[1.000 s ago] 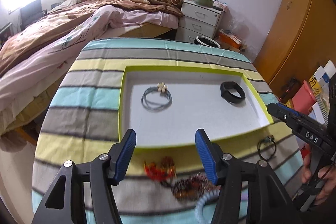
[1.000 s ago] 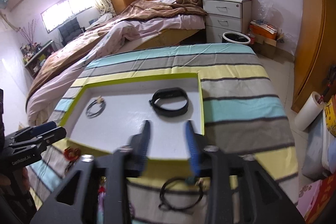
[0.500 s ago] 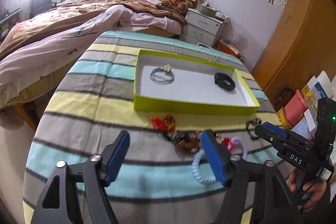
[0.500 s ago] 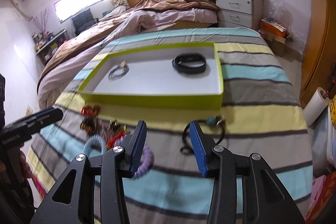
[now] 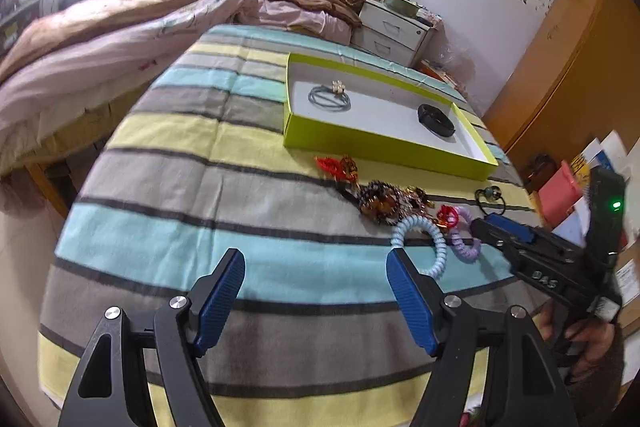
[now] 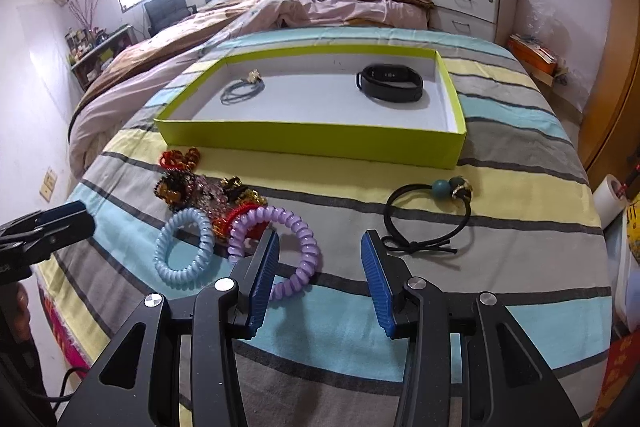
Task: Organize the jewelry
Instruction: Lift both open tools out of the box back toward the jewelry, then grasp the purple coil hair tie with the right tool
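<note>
The green tray [image 6: 312, 143] lies long side across the striped table [image 6: 500, 315], holding a grey hair tie [image 6: 242, 91] and black band [image 6: 390, 83]. Loose jewelry [image 6: 208, 195] stays piled before its near wall. Both tools have pulled back: left tool [image 5: 316, 291] just widened, empty; right tool [image 6: 320, 275] parted, empty, ready for another pick.

The striped tablecloth [image 6: 500, 155] is matt woven cloth. The green tray [image 6: 320, 143] looks like smooth cardboard, white inside. The purple coil tie [image 6: 298, 227] is glossy plastic, and the black wristband [image 6: 390, 83] is matt rubber.
</note>
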A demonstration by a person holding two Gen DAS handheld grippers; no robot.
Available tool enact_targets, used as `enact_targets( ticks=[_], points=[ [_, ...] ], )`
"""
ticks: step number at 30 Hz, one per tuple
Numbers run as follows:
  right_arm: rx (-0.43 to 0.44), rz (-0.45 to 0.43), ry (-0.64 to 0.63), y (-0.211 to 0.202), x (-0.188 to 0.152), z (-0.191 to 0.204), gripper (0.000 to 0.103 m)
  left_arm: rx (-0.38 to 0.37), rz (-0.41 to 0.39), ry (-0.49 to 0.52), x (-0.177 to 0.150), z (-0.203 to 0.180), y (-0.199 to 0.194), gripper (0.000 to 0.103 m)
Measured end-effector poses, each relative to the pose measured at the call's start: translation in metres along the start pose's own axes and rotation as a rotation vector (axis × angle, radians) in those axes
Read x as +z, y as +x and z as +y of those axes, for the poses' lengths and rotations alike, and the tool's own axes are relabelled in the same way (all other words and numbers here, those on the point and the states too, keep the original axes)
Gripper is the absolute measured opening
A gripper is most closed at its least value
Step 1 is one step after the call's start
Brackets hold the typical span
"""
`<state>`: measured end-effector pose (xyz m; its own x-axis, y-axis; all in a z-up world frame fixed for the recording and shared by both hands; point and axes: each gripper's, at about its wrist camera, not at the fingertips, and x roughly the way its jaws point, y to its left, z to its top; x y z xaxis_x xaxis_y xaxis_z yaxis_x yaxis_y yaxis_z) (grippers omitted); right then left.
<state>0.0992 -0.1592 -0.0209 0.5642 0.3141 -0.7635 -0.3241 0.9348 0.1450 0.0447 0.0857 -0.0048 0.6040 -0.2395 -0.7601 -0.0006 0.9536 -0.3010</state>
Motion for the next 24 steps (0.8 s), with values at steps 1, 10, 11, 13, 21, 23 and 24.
enact_targets(
  ticks=[1, 10, 11, 13, 21, 23, 24],
  points=[
    [0.002, 0.006, -0.002, 0.002, 0.0, 0.001, 0.044, 0.003, 0.003, 0.003, -0.002, -0.001, 0.0, 0.073],
    [-0.028, 0.016, -0.022, 0.005, -0.005, 0.008, 0.044, -0.059, 0.022, -0.006, -0.007, -0.004, 0.005, 0.073],
    [-0.033, 0.016, -0.023, 0.004, -0.006, 0.009, 0.043, -0.065, 0.024, -0.006, -0.007, -0.004, 0.006, 0.073],
    [-0.059, 0.015, -0.041, 0.004, -0.008, 0.012, 0.034, -0.069, 0.029, -0.004, -0.008, -0.005, 0.008, 0.073],
    [-0.089, 0.015, -0.044, -0.001, -0.011, 0.011, 0.011, -0.086, 0.029, -0.01, -0.008, -0.005, 0.013, 0.073],
    [-0.085, 0.007, -0.02, -0.003, -0.012, 0.006, 0.011, -0.084, 0.034, -0.008, -0.008, -0.005, 0.015, 0.073],
    [-0.087, 0.002, -0.01, -0.005, -0.013, 0.004, 0.01, -0.085, 0.032, -0.006, -0.008, -0.005, 0.016, 0.073]
  ],
)
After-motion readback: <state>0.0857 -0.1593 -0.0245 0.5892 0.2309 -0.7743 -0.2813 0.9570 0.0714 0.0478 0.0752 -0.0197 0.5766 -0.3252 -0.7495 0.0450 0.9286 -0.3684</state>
